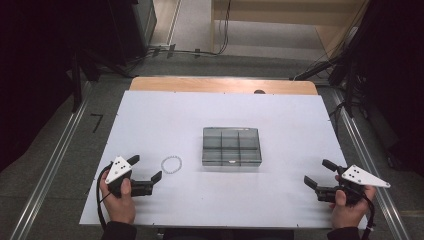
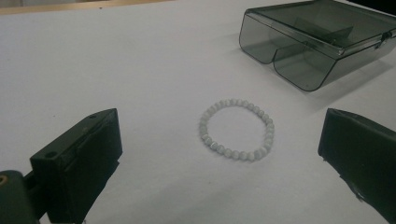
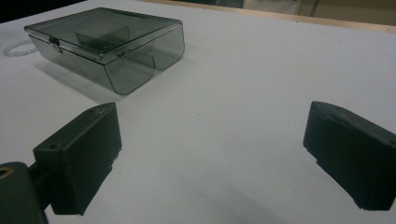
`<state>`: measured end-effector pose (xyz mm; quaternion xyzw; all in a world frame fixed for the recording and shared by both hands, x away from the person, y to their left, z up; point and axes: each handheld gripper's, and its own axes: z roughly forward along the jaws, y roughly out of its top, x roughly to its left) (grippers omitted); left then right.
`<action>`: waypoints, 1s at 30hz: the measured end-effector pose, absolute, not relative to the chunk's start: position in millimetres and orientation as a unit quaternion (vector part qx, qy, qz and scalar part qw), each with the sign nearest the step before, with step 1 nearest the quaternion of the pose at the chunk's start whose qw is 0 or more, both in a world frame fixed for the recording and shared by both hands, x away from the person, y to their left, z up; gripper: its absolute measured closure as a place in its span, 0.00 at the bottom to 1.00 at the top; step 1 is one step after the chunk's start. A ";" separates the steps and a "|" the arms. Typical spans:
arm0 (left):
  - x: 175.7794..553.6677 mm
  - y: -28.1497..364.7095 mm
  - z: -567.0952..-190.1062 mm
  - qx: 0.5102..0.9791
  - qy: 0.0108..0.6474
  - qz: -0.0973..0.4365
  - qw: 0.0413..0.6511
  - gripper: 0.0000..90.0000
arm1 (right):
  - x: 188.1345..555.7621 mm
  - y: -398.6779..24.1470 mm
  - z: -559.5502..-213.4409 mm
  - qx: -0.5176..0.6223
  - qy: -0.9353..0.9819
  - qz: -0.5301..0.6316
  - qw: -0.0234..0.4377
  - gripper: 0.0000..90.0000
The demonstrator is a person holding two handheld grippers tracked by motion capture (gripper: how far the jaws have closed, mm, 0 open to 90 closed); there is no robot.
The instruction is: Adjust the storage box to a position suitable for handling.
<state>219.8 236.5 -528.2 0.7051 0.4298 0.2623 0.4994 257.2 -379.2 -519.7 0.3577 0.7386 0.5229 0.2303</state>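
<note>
A white bead bracelet (image 1: 171,164) lies flat on the white table, left of a smoky clear compartment box (image 1: 231,146) with its lid closed. My left gripper (image 1: 146,168) rests at the front left, open, its jaws pointing toward the bracelet from a short way off. In the left gripper view the bracelet (image 2: 236,135) lies ahead between the two wide-apart jaws, untouched, with the box (image 2: 317,39) behind it at the right. My right gripper (image 1: 319,173) sits at the front right, open and holding nothing. The right gripper view has the box (image 3: 109,44) far left and a bit of the bracelet (image 3: 16,47) beyond it.
The white table top (image 1: 280,200) spans the scene, with a wooden strip (image 1: 220,85) along its far edge. Metal rails (image 1: 50,170) run along the floor on both sides. Dark equipment and cables stand beyond the table.
</note>
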 end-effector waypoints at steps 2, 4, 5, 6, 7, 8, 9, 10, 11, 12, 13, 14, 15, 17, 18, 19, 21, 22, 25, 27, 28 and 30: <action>220.1 235.9 -528.3 0.709 0.427 0.263 0.496 0.00 | 258.9 -379.7 -519.5 0.363 0.737 0.521 0.231 0.03; 220.1 236.4 -528.4 0.708 0.426 0.259 0.500 0.00 | 262.1 -379.4 -519.0 0.368 0.732 0.523 0.234 0.03; 220.1 236.4 -528.4 0.708 0.426 0.259 0.500 0.00 | 265.1 -379.1 -518.6 0.366 0.731 0.527 0.230 0.03; 220.2 236.6 -528.4 0.708 0.426 0.258 0.500 0.00 | 267.2 -378.7 -518.2 0.366 0.731 0.530 0.225 0.03; 220.3 236.6 -528.5 0.708 0.426 0.257 0.501 0.00 | 268.1 -378.1 -518.1 0.365 0.730 0.533 0.222 0.03; 220.6 236.5 -528.6 0.709 0.425 0.257 0.500 0.00 | 269.0 -376.9 -518.1 0.366 0.731 0.533 0.219 0.03; 220.8 236.1 -528.6 0.710 0.426 0.256 0.499 0.00 | 269.2 -375.4 -517.7 0.366 0.733 0.530 0.219 0.03; 221.1 235.7 -528.7 0.711 0.425 0.256 0.498 0.00 | 269.4 -373.6 -517.1 0.365 0.737 0.526 0.218 0.03; 221.2 235.4 -528.8 0.711 0.425 0.257 0.498 0.00 | 269.6 -372.1 -516.1 0.365 0.742 0.521 0.214 0.03; 221.0 235.4 -528.9 0.711 0.424 0.256 0.499 0.00 | 269.7 -370.7 -515.1 0.364 0.746 0.518 0.205 0.03; 220.9 235.6 -528.9 0.711 0.424 0.255 0.500 0.00 | 269.4 -369.6 -514.1 0.364 0.749 0.517 0.198 0.03; 220.9 235.6 -528.9 0.711 0.424 0.255 0.500 0.00 | 269.6 -368.5 -513.0 0.361 0.752 0.518 0.190 0.03; 221.0 236.4 -528.9 0.709 0.426 0.255 0.501 0.00 | 269.4 -367.4 -511.6 0.360 0.755 0.518 0.181 0.03; 221.3 236.8 -528.9 0.709 0.427 0.255 0.501 0.00 | 269.7 -364.5 -508.8 0.353 0.759 0.519 0.172 0.03; 221.5 237.0 -528.9 0.708 0.429 0.254 0.501 0.00 | 269.6 -363.1 -507.5 0.353 0.760 0.519 0.168 0.03; 222.0 237.1 -528.9 0.708 0.429 0.253 0.500 0.00 | 269.6 -363.1 -507.5 0.353 0.760 0.519 0.168 0.03; 222.9 237.1 -528.9 0.709 0.430 0.251 0.500 0.00 | 270.5 -359.2 -504.5 0.349 0.763 0.518 0.165 0.03; 222.9 237.1 -528.9 0.709 0.430 0.251 0.500 0.00 | 270.5 -359.2 -504.5 0.349 0.763 0.518 0.165 0.03; 223.1 236.9 -529.0 0.709 0.429 0.250 0.500 0.00 | 274.0 -354.5 -501.1 0.349 0.764 0.517 0.166 0.03; 223.1 237.0 -529.0 0.709 0.429 0.250 0.500 0.00 | 274.9 -351.4 -498.6 0.352 0.763 0.516 0.165 0.03; 223.1 237.1 -529.0 0.709 0.429 0.249 0.501 0.00 | 275.5 -349.8 -497.7 0.353 0.763 0.515 0.166 0.03; 223.0 237.2 -529.1 0.709 0.430 0.249 0.501 0.00 | 277.2 -346.4 -495.6 0.353 0.763 0.516 0.162 0.03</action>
